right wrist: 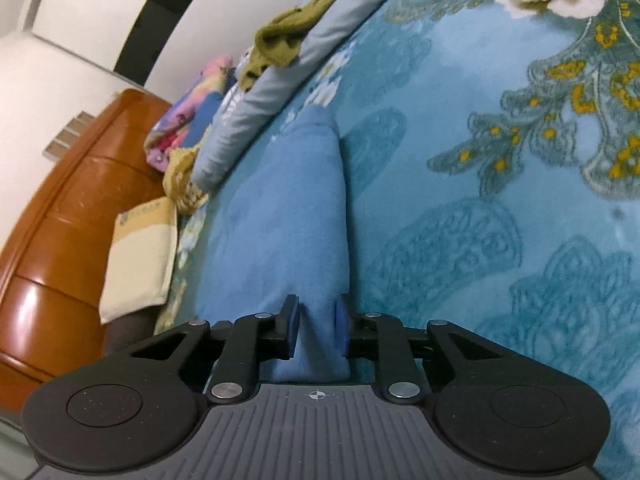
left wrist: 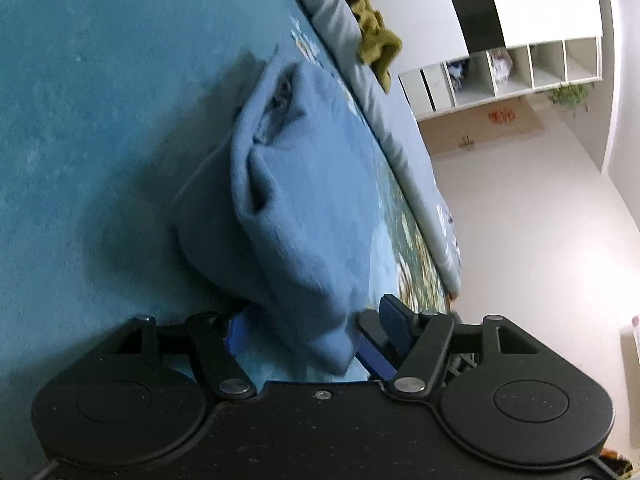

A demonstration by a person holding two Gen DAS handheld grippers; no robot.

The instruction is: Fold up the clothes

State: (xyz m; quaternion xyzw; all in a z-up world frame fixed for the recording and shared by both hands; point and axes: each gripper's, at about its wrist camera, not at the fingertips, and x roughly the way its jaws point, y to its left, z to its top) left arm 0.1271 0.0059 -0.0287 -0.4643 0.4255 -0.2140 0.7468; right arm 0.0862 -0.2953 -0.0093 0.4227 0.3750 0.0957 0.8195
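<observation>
Broadly, we saw the bed (right wrist: 460, 220) under its teal flowered blanket carrying the task's thing, a blue garment (left wrist: 304, 200) already doubled into a thick bundle near the grey bolster (right wrist: 256, 120) along the far edge. An olive cloth (right wrist: 288, 36) lay loose on that bolster, apart from the bundle.

We judged the main risk to be the fold springing open. The bundle was bulky and its top layers were puckered, so a pull from one end alone could have dragged it askew across the fuzzy blanket.

The left gripper (left wrist: 306, 330) had its fingers spread wide, one on each side of the bundle's near corner, with neither pad pressing the cloth as far as we could see; that end was free to slump.

The right gripper (right wrist: 318, 326) had its fingers drawn in close on a ridge of the same blue garment and appeared to pinch it. We thought so narrow a bite might slip.

The fingers' tips were cut off by the gripper bodies, and we could not see the garment's underside, its full outline or what kind of garment it was.
</observation>
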